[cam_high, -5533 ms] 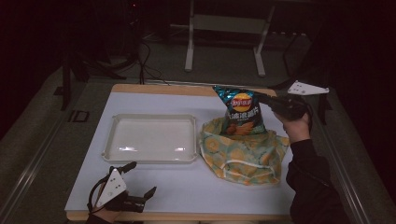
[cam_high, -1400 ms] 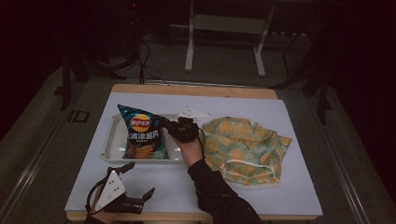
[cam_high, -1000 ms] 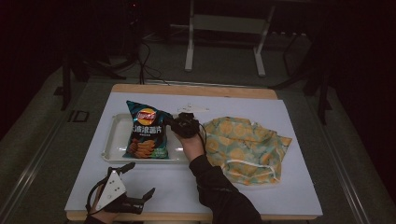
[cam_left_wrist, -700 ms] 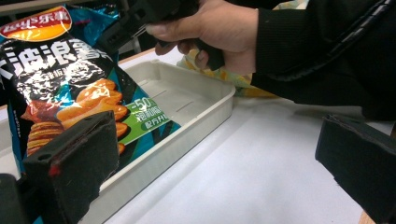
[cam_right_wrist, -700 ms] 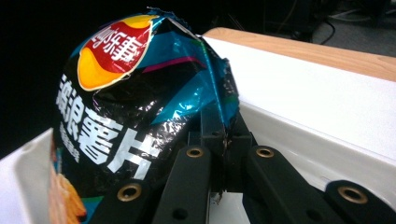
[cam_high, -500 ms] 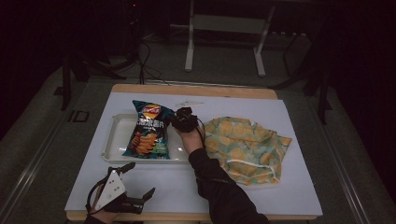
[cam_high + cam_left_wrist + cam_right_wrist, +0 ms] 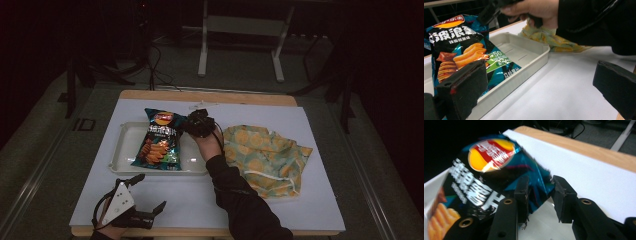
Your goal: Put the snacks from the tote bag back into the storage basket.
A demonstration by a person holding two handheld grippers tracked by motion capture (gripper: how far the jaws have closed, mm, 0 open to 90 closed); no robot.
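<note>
A dark teal chip bag [image 7: 159,141] lies slanted in the white tray [image 7: 192,167], its yellow-red logo toward the far side. My right gripper [image 7: 194,125] is at the bag's top right corner. In the right gripper view the jaws [image 7: 537,192] stand apart, open, with the crumpled bag corner [image 7: 540,186] loose between them. My left gripper [image 7: 134,206] rests open at the table's near left edge. In the left gripper view its jaws [image 7: 539,95] are spread wide toward the chip bag [image 7: 466,55] and the tray [image 7: 534,53], with nothing between them.
A green and orange patterned cloth bag [image 7: 265,155] lies crumpled right of the tray, also seen as the cloth [image 7: 549,37]. The person's right forearm [image 7: 235,190] crosses the white table cover [image 7: 310,200]. A wooden table edge [image 7: 210,96] runs along the far side.
The right gripper brought the chip bag from above the cloth bag to the tray and lowered it flatter there. Its jaws have spread. The left gripper has stayed still.
</note>
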